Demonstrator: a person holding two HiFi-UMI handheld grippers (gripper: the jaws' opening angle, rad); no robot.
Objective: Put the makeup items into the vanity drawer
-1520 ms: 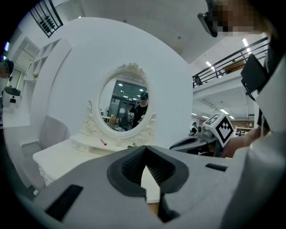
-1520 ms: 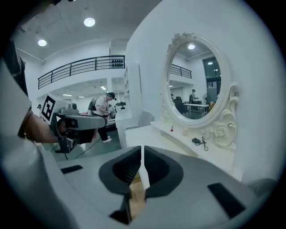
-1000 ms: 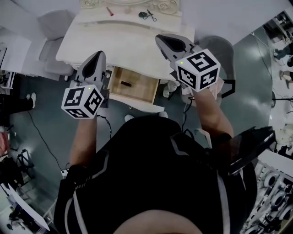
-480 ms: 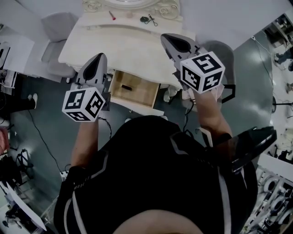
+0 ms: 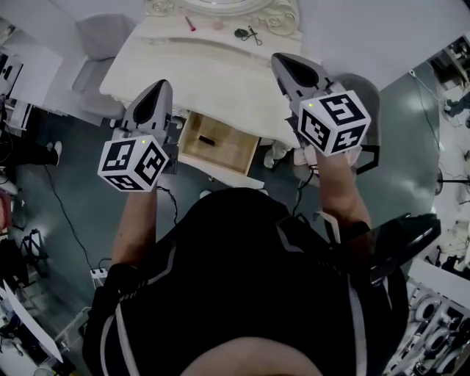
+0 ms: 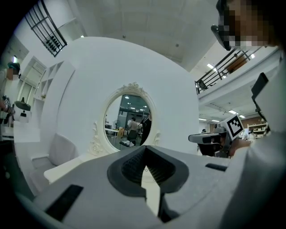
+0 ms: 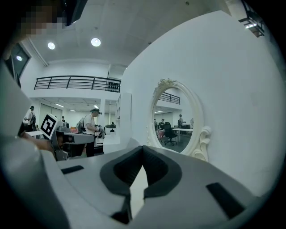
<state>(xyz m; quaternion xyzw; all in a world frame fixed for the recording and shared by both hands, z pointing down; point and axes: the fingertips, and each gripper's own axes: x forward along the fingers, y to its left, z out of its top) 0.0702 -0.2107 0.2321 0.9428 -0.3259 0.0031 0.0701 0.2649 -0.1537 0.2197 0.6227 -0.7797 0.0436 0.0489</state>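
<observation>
Vanity top (image 5: 213,77): smooth matt cream. Drawer (image 5: 220,141) under its front edge: bare wood inside. Left gripper (image 6: 144,150), right gripper (image 7: 143,150): matt grey plastic.

"What lies in the drawer (image 5: 229,147)?"

"One small dark item (image 5: 206,139), too small to name."

"And at the back of the tabletop (image 5: 213,73)?"

"A thin red stick (image 5: 190,23) and a dark tangle (image 5: 243,33), both too small to identify. Behind them, the mirror (image 5: 220,6) is cut off by the head view's top edge, leaving only its carved lower frame."
</observation>
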